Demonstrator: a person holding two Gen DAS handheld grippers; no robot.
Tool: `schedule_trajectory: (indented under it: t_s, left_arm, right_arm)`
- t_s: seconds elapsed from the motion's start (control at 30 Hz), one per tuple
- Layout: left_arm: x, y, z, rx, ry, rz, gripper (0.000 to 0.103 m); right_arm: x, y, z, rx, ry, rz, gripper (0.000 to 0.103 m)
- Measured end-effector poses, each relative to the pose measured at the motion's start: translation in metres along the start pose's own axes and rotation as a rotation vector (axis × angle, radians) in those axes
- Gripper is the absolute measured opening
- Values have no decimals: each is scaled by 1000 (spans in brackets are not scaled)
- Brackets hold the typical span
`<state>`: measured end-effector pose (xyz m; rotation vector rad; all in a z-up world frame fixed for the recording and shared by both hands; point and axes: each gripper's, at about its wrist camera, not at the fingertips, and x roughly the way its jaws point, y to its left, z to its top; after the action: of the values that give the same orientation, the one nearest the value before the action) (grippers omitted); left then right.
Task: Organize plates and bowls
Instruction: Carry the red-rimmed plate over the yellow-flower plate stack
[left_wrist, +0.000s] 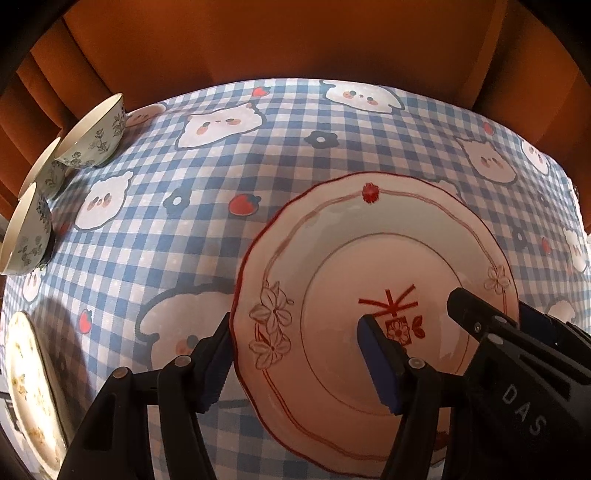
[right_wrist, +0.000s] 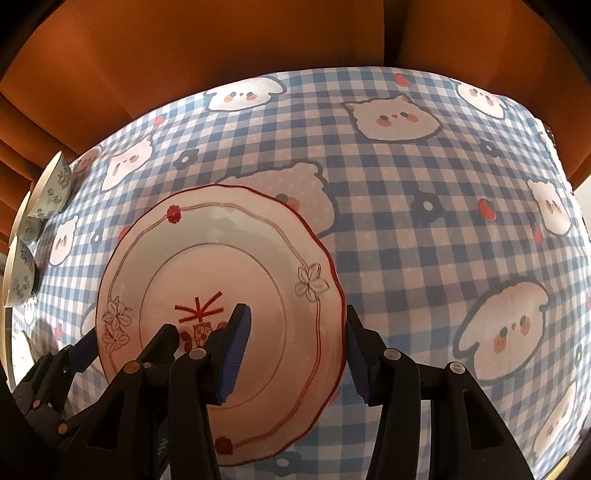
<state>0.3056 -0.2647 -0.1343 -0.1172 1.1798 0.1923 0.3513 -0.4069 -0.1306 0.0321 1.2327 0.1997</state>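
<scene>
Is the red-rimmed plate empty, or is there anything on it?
Empty. The red-rimmed plate shows only its painted flowers and red centre motif in both wrist views; no food or dish sits on it.

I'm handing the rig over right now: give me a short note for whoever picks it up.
Left gripper: jaws straddle the left rim of the red-trimmed plate; whether the pads press is unclear.
Right gripper: straddles the right rim, also unclear.
The plate sits over the checked tablecloth; lifted or resting, can't tell.
Three floral bowls stand unstacked at the far left edge; another plate lies at near left.
Done: nothing visibly stacked. Left: place this plate, gather the bowls.
</scene>
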Motion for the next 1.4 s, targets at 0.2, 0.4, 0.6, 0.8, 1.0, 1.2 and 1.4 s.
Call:
schedule_trajectory:
  t_s: [0.2,0.4,0.6,0.8,1.0,1.2,1.4]
  left_arm:
    - [3,-1,6,14,-7,9,67]
    - [5,1,8,5,15,10,66]
    - [-4,2,-1,7,39,2,65]
    - [-20,11,-8,5,28,-7,65]
    - [-41,29,-16,1,10,-27,65]
    - [-60,54,-24,-4,-11,-31,65]
    - [-78,83,-34,4,-31,-36,65]
  right_arm:
    - [12,5,11,-20,2,-32,53]
    - [13,3,11,-7,20,-31,53]
    - [2,9,2,-19,23,-57,53]
    - [-15,19,-4,-32,13,-64,53]
    - [-38,33,-12,-35,-12,-74,53]
    - [-59,60,-20,-49,-41,-68,53]
    - [-78,89,-34,-34,-66,-60,53]
